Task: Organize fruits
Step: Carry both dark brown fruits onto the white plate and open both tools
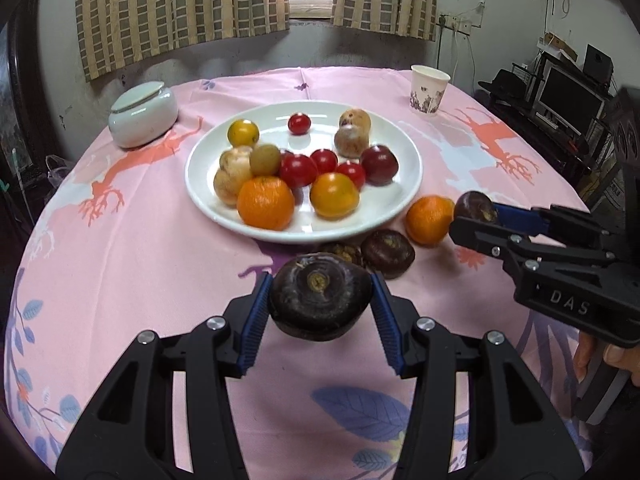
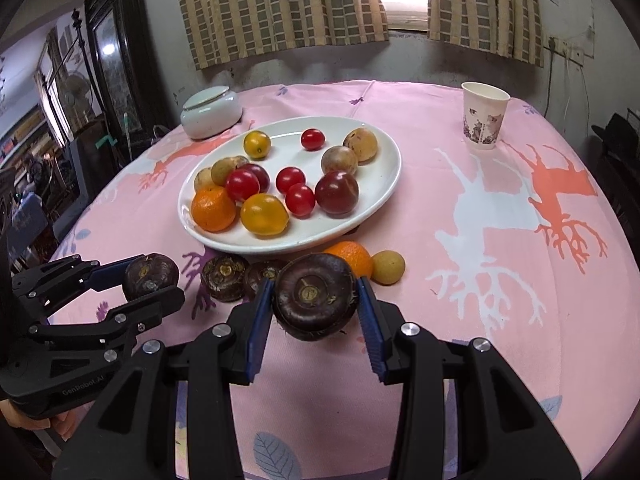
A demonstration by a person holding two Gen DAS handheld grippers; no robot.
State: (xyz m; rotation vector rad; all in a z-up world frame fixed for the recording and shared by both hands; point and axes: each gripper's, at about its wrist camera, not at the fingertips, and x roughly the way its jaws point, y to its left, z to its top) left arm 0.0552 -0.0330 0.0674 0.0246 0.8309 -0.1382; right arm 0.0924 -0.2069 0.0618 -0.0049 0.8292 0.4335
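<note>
The left gripper (image 1: 319,308) is clenched on a dark water chestnut (image 1: 319,298) at the lower middle of its own view, ribbed blue pads (image 1: 256,320) pressing its flanks so the flat, ringed crown with its pale stub faces the camera; gripping across the widest part looks like the sure way to keep a squat, smooth-skinned bulb from rolling out. The right gripper (image 2: 316,304) likewise grasps a second water chestnut (image 2: 314,298) at the centre of its view, glossy brown-black, disc-shaped, with wispy root hairs at its lower edge. Both seem carried clear of the cloth, probably on the way to the white plate (image 1: 404,200), though I cannot tell the gap beneath them. Just above the held chestnut in the right view, two more loose chestnuts (image 2: 225,278) lie on the pink tablecloth (image 2: 460,208) beside an orange mandarin (image 2: 352,258) with pebbled peel and a small tan round fruit (image 2: 388,267), all hugging the plate's near rim, so these appear to be what is left to gather. The shallow glazed plate holds shiny red cherry tomatoes (image 1: 298,170), waxy yellow-orange fruits, a purple plum and dull beige round fruits. At the upper left sits a lidded ceramic jar (image 1: 143,114), at the upper right a printed paper cup (image 1: 429,88)
</note>
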